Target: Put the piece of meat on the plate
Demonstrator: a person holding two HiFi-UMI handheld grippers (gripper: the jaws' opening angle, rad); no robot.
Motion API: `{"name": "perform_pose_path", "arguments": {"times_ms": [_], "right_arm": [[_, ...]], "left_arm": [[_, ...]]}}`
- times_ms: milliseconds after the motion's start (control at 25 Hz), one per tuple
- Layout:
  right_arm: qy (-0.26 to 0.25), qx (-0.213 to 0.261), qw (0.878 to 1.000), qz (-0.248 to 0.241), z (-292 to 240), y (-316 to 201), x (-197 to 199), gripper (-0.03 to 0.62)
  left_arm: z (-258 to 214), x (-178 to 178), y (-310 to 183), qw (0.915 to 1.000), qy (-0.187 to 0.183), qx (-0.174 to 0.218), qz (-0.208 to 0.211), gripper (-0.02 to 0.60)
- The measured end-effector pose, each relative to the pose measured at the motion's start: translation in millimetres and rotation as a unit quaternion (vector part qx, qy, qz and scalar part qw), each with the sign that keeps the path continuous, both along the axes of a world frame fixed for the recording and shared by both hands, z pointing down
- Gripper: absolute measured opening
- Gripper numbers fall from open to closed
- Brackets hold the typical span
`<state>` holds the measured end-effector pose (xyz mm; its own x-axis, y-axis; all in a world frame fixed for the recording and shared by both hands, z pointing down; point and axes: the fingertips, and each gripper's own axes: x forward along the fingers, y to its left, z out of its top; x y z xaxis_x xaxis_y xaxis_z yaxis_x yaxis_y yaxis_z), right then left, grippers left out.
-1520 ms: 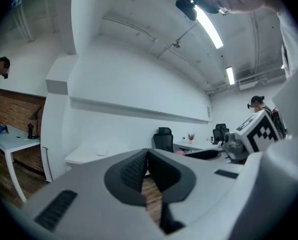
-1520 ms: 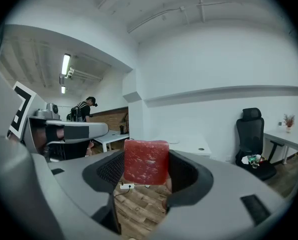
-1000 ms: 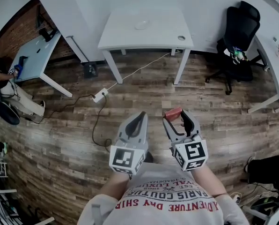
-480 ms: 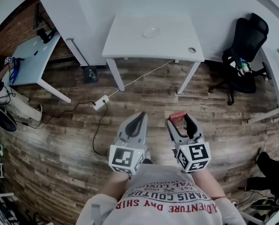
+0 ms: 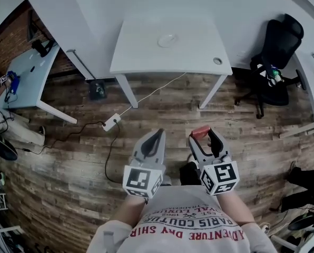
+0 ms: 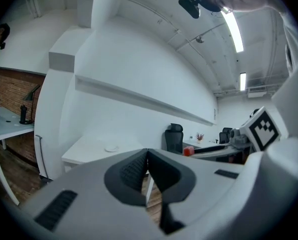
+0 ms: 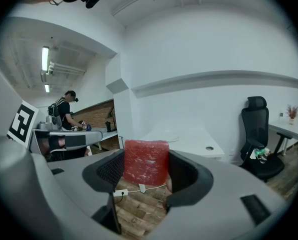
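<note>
A red piece of meat [image 7: 146, 161] sits clamped between the jaws of my right gripper [image 7: 147, 170]; in the head view the meat [image 5: 200, 132] pokes out at the tip of the right gripper [image 5: 203, 137]. My left gripper [image 5: 157, 137] is shut with nothing in it, its tips pressed together [image 6: 147, 159]. Both are held over the wooden floor, well short of the white table [image 5: 141, 49]. A white plate [image 5: 167, 40] lies on that table, also seen small and far in the left gripper view [image 6: 111, 147].
A black office chair [image 5: 275, 51] stands right of the table. A power strip [image 5: 113, 122] and cables lie on the floor in front. A second table [image 5: 28, 70] with a person at it is at the left. A round cable hole [image 5: 217, 61] is in the table's right corner.
The view has shifted closer to the white table, which now sits nearer and more central. Both grippers keep their places in view, the right one still holding the meat.
</note>
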<state>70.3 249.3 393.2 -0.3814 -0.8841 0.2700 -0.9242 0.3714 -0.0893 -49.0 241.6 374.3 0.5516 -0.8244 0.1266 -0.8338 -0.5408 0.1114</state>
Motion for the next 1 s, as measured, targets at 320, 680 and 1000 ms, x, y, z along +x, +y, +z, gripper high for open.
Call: {"name": "perform_pose_path", "arguments": {"times_ms": [320, 680, 1000], "right_arm": [[-0.022, -0.011, 0.999, -0.031, 9, -87, 25, 0.279], [-0.01, 0.006, 0.996, -0.084, -11, -205, 77, 0.279], [-0.011, -0.006, 0.995, -0.096, 0, -280, 125, 0.279]], "left_arm": [[2, 26, -74, 0.9994, -0.013, 0.0, -0.031, 0.006], [-12, 80, -181, 0.9971, -0.008, 0.008, -0.075, 0.006], [-3, 124, -252, 0.9964, -0.011, -0.004, -0.084, 0.006]]}}
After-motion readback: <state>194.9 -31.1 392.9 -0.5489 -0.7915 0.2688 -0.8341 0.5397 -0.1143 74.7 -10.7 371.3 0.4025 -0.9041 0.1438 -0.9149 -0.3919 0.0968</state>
